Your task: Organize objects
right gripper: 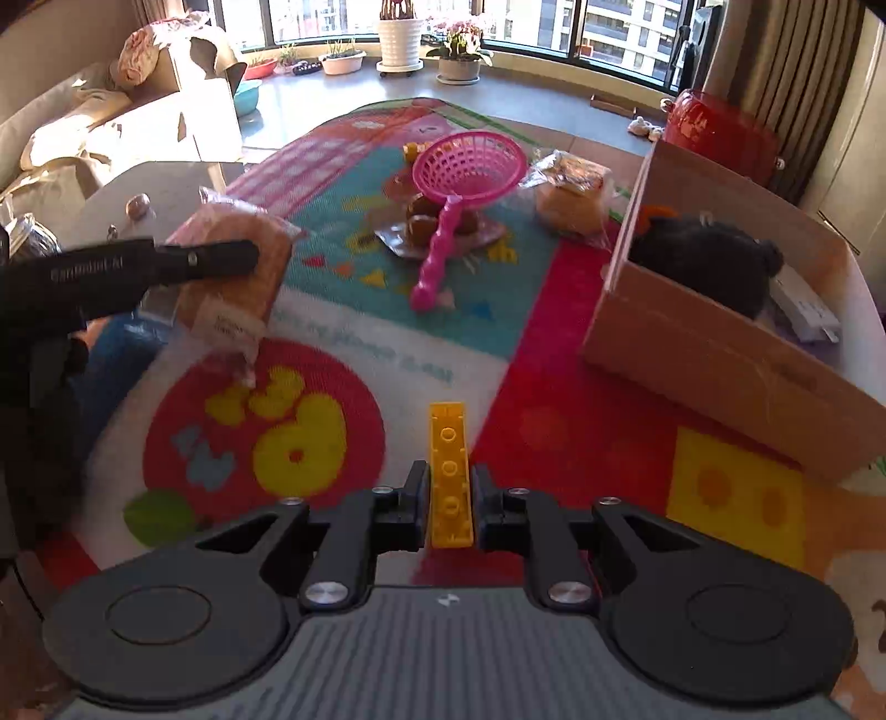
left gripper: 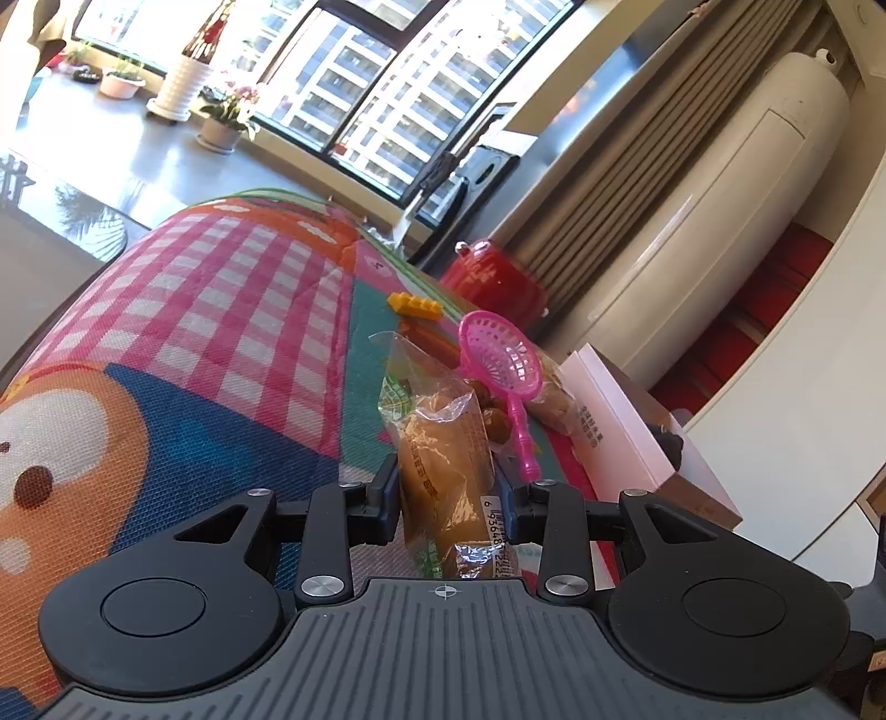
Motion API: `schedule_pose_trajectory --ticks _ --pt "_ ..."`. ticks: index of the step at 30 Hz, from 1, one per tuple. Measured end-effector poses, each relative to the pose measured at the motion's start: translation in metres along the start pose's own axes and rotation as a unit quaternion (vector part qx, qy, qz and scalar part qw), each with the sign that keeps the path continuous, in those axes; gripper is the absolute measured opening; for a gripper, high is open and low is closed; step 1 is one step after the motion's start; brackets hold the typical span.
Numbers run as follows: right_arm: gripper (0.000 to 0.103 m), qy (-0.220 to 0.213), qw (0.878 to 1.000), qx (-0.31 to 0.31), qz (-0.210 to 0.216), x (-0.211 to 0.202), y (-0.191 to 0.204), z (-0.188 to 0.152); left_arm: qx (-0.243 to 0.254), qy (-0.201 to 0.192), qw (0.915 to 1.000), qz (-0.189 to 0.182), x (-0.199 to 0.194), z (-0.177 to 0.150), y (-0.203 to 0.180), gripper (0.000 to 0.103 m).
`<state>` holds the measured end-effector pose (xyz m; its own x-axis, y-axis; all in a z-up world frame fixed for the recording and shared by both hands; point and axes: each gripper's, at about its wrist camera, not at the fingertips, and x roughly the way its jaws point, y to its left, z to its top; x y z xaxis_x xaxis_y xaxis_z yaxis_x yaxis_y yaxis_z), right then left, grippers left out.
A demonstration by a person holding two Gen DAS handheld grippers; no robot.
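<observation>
Over the play mat (right gripper: pixel 354 354), the right claw (right gripper: pixel 449 501) grips a yellow brick (right gripper: pixel 449 471), the left claw (left gripper: pixel 451 498) grips wrapped bread (left gripper: pixel 443 459), while the pink scoop (right gripper: pixel 465 166) waits outside the box (right gripper: pixel 720 354).

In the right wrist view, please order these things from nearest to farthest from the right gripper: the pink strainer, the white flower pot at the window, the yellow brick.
1. The yellow brick, held between the pads of the right gripper.
2. The pink strainer, farther up the mat, near the middle.
3. The white flower pot, far back by the window.
</observation>
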<state>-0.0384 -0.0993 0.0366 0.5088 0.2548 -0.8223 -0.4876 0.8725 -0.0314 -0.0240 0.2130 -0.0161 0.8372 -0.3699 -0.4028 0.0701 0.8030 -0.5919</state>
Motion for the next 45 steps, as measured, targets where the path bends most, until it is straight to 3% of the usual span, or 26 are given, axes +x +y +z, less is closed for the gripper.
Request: schedule_pose_trajectory --ticks 1,3,8,10,15,19,26,27,30,35,38,45 --pt "0.041 -0.009 1.000 -0.002 -0.011 -0.005 -0.004 -0.008 0.000 0.000 1.0000 0.000 0.000 0.000 0.000 0.037" --pt "0.060 -0.025 0.999 -0.011 -0.046 -0.011 -0.011 -0.018 0.000 0.000 1.0000 0.000 0.000 0.000 0.001 0.037" --pt "0.065 -0.058 0.985 -0.036 -0.157 -0.018 -0.026 -0.037 -0.005 0.001 1.0000 -0.001 -0.004 -0.002 0.004 0.037" --pt "0.069 -0.064 0.987 -0.011 -0.144 -0.023 -0.035 -0.041 -0.006 0.002 1.0000 -0.001 -0.005 -0.002 0.005 0.037" --pt "0.087 -0.075 0.994 0.065 -0.041 -0.024 -0.034 -0.037 -0.009 0.003 1.0000 0.003 -0.004 -0.002 0.005 0.038" --pt "0.087 -0.064 0.993 0.094 0.006 -0.008 -0.020 -0.027 -0.008 0.003 1.0000 0.005 -0.003 -0.002 0.003 0.038" --pt "0.090 -0.074 0.992 0.103 -0.013 0.008 0.006 -0.014 -0.012 0.004 0.9999 0.004 -0.005 -0.004 0.004 0.038" --pt "0.088 -0.077 0.992 0.102 -0.018 0.009 0.007 -0.013 -0.013 0.003 0.9999 0.005 -0.006 -0.004 0.004 0.038" --pt "0.063 -0.087 0.991 0.091 -0.037 0.010 0.010 -0.010 -0.017 0.005 0.9998 0.010 -0.006 -0.004 0.004 0.038" --pt "0.063 -0.106 0.989 0.096 -0.027 -0.009 0.000 -0.016 -0.013 0.003 0.9996 0.026 -0.010 -0.005 -0.002 0.038" --pt "0.063 -0.120 0.988 0.086 -0.039 -0.024 -0.010 -0.028 -0.006 0.021 0.9995 0.023 -0.013 -0.010 -0.013 0.037" --pt "0.063 -0.141 0.981 0.113 -0.064 -0.061 -0.052 -0.068 0.068 0.096 0.9930 0.005 -0.020 -0.035 -0.071 0.036"
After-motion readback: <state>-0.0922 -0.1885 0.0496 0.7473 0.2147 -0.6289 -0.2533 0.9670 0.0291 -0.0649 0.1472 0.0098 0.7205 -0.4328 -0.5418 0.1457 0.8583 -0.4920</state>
